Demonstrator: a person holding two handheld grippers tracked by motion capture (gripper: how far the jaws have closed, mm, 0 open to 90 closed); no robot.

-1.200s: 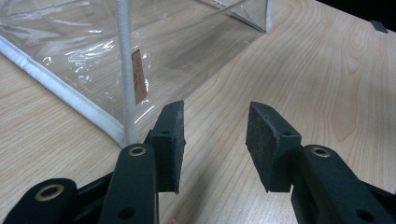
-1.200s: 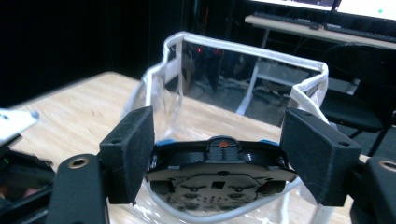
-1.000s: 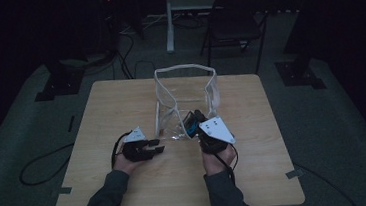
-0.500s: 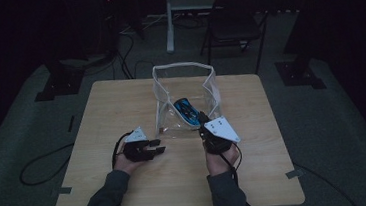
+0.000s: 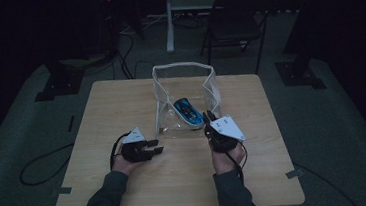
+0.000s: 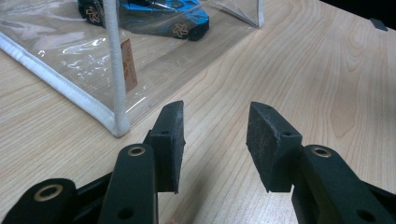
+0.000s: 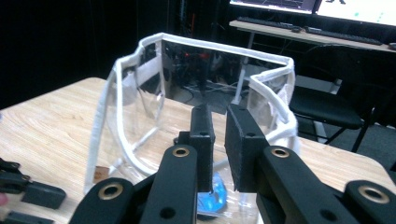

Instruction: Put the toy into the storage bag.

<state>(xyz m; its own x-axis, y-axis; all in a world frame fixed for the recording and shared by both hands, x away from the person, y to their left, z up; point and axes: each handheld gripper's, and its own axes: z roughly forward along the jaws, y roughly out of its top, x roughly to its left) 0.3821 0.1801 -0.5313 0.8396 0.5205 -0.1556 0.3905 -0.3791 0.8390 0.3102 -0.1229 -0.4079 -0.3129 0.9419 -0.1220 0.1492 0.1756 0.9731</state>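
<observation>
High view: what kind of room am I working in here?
Probably a dim lab or studio recording space: a wooden table on grey carpet, floor cables, dark stand bases, a folding chair, and a desk with monitors behind.

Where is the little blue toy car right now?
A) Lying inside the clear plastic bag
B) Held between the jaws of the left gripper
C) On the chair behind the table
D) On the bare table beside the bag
A: the blue toy car lies inside the clear plastic bag, seen through its wall, while the left gripper is open with nothing between its jaws.
</observation>
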